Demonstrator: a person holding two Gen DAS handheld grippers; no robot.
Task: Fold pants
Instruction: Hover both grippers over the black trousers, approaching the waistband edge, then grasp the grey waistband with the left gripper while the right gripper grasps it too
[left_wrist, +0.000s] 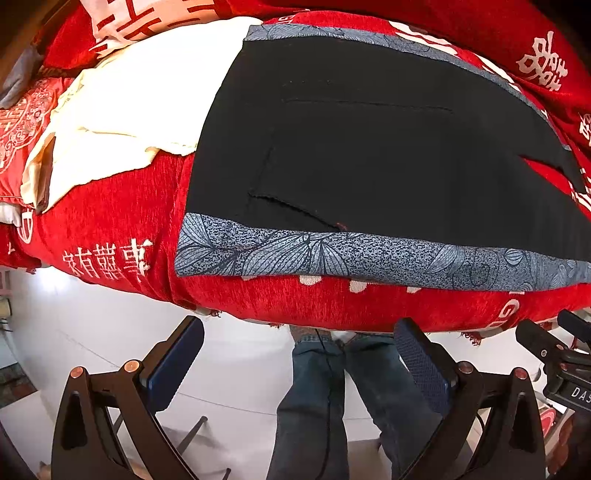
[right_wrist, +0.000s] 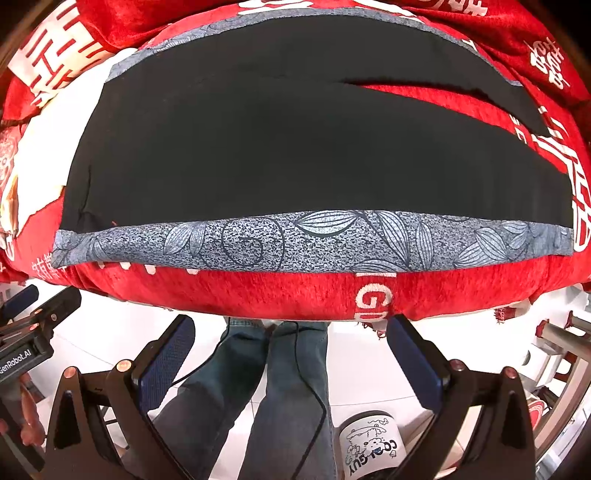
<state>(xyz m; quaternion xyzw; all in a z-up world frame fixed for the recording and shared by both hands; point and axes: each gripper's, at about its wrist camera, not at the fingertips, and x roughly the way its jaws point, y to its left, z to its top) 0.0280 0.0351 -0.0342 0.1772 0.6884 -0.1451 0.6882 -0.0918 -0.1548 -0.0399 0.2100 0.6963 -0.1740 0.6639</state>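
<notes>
Black pants (left_wrist: 369, 147) with a blue-grey leaf-print side band (left_wrist: 369, 258) lie flat on a red cover; the two legs split toward the right. They also show in the right wrist view (right_wrist: 277, 147), with the print band (right_wrist: 314, 240) along the near edge. My left gripper (left_wrist: 299, 343) is open and empty, held off the near edge of the surface, below the pants. My right gripper (right_wrist: 291, 339) is open and empty, also off the near edge. Neither touches the pants.
The red cover (left_wrist: 110, 206) has white characters. A cream cloth (left_wrist: 147, 92) lies left of the pants. The person's jeans legs (right_wrist: 288, 387) stand on a white tile floor. A white printed mug (right_wrist: 373, 443) sits low right. The other gripper (left_wrist: 554, 354) shows at the right edge.
</notes>
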